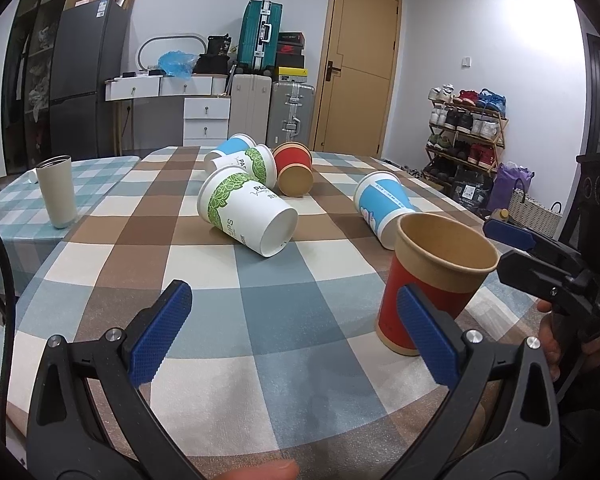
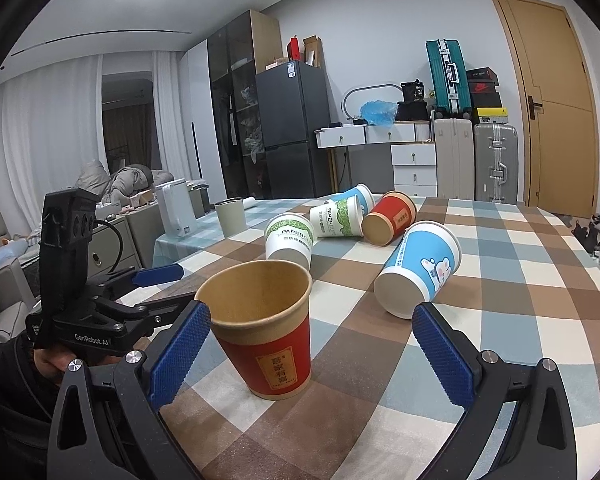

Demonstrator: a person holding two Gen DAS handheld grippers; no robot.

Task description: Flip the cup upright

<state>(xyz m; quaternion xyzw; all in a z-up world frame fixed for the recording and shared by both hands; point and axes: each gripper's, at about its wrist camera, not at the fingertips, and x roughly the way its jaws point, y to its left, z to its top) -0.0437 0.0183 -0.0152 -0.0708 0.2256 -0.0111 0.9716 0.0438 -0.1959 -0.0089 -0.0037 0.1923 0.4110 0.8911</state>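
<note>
Red cup (image 2: pixel 266 336): paper, matt; kraft-brown, unprinted inside and at the rim band. Green-leaf cup (image 1: pixel 246 210), at its 11 o'clock in the left view: white paper, faint sheen. Tablecloth (image 1: pixel 260 320): woven checked cloth, matt. Left gripper (image 1: pixel 294 330) and right gripper (image 2: pixel 312 354): matt black plastic, blue ribbed pads, bright metal screw heads. Tumbler (image 1: pixel 56 190): matt cream body, metal rim. Fridge (image 2: pixel 294 128): smooth dark finish.

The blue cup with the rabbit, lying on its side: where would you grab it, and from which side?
Grip the blue cup across the middle of its wall, the fingers on either side of the barrel. It lies tipped, base toward the camera and mouth away, nearest the open right gripper, so come in from the near side, past the upright red cup.
</note>
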